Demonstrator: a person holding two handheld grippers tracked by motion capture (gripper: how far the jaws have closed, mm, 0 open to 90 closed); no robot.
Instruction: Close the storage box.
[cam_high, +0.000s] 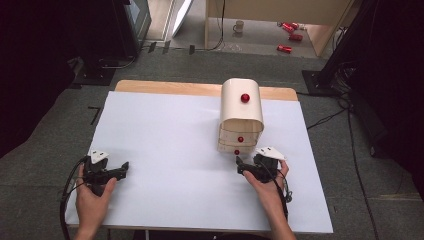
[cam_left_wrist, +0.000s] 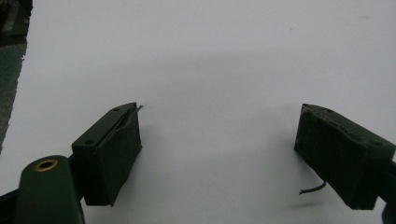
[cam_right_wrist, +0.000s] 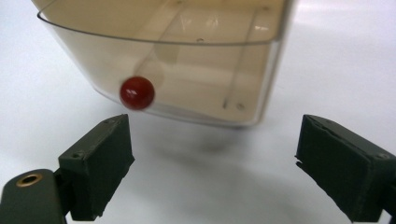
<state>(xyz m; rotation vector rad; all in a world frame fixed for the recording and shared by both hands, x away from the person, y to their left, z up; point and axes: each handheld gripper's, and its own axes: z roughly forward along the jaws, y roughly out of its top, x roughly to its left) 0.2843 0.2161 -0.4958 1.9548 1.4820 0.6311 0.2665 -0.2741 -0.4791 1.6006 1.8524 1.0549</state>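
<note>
The right tongs (cam_high: 239, 167) sat on the white tabletop (cam_high: 165, 150) just in front of a small cream cabinet of drawers (cam_high: 241, 117), each drawer front carrying a red knob. The cabinet stood toward the far right of the tabletop. Its bottom drawer (cam_right_wrist: 187, 65) looked pulled out toward the person, and in the right gripper view its clear, tan-tinted front showed close ahead with the red knob (cam_right_wrist: 137, 92) just above and slightly inside the left jaw. The right tongs (cam_right_wrist: 212, 154) were spread wide, holding nothing, and the knob sat off to one side of the gap rather than centred in it.

The left tongs (cam_high: 122, 169) rested near the front left of the tabletop, well apart from the cabinet. In the left gripper view these tongs (cam_left_wrist: 217, 149) were also spread open over bare white surface, gripping nothing.

Judging by this, the step in hand was the approach to the bottom drawer's knob, with no grip yet made. The next move would call for shifting the right tongs sideways so the knob lay between the pads, lifting slightly to its height, then closing on it. The knob is small and round, so a careless pinch could slip off. The cabinet looked light, so a pull or push might slide it unless the left tongs came over to steady it.
</note>
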